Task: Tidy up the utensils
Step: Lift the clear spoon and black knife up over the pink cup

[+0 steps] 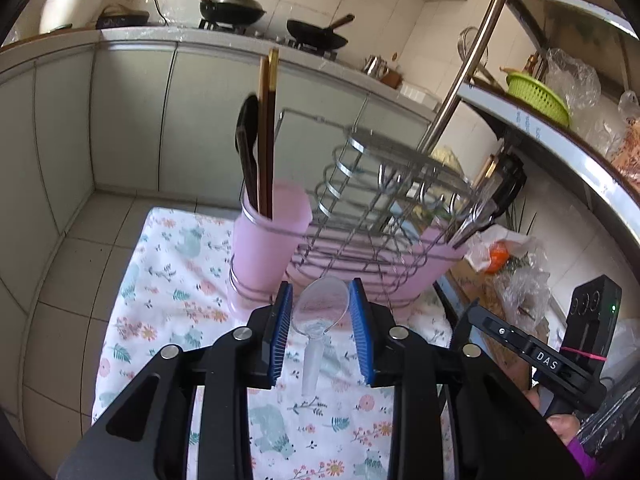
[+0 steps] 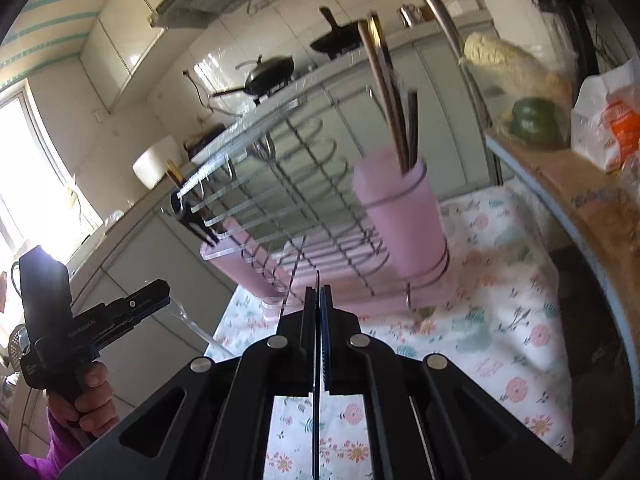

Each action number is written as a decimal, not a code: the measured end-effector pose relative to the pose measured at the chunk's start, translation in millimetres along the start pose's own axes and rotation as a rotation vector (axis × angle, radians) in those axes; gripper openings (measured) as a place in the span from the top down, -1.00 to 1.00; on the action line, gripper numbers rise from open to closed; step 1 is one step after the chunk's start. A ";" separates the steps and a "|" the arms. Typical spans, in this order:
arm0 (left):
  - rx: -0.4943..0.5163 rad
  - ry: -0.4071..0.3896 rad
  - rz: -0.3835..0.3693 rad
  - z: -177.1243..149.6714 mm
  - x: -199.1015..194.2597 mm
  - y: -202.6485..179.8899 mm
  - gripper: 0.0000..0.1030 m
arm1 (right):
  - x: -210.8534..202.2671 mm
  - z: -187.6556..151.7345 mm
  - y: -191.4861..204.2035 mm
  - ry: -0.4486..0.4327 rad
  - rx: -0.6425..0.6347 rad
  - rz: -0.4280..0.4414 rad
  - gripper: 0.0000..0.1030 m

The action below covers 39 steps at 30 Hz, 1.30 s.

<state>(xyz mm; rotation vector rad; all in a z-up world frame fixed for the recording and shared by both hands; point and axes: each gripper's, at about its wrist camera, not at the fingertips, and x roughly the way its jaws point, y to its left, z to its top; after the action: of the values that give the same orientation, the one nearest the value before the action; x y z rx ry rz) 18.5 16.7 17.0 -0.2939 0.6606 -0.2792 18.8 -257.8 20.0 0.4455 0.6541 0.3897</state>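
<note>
Clear plastic spoon [image 1: 320, 320] sat between the blue pads [image 1: 282, 332] of my left gripper [image 1: 322, 330], bowl forward past the fingertips, handle running back between them; jaws narrowed on the bowl's sides. I judged it light, stiff, slick and easily cracked; a hold at the neck would twist less. My right gripper [image 2: 319, 344] was fully closed on a thin dark blade-like utensil [image 2: 317, 380]. Both pointed downward toward the pink cup of chopsticks [image 1: 266, 248], beyond the fingertips.
</note>
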 end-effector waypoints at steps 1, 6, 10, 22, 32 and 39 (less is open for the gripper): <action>-0.003 -0.010 0.002 3.0 -2.7 -0.1 0.44 | -2.8 2.0 1.4 -0.020 -0.007 -0.002 0.96; -0.010 -0.075 0.011 21.2 -19.2 -0.1 0.44 | -21.3 19.2 6.4 -0.113 -0.040 -0.012 0.96; -0.013 -0.135 0.016 40.7 -35.3 -2.4 0.44 | -36.0 37.6 8.5 -0.184 -0.053 -0.007 0.96; -0.004 -0.274 0.072 101.4 -56.1 -10.5 0.44 | -68.4 95.0 11.7 -0.382 -0.096 0.000 0.96; 0.019 -0.279 0.133 126.0 -31.3 -13.1 0.44 | -70.8 125.9 6.6 -0.479 -0.108 -0.012 0.96; 0.017 -0.181 0.154 116.9 3.0 -3.8 0.44 | -63.1 142.3 3.4 -0.543 -0.122 -0.029 0.96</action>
<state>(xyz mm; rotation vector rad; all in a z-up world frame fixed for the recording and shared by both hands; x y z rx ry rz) 94.4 33.0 104.5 -0.2472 0.4987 -0.1089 65.2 -323.6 153.3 0.4014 0.1082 0.2616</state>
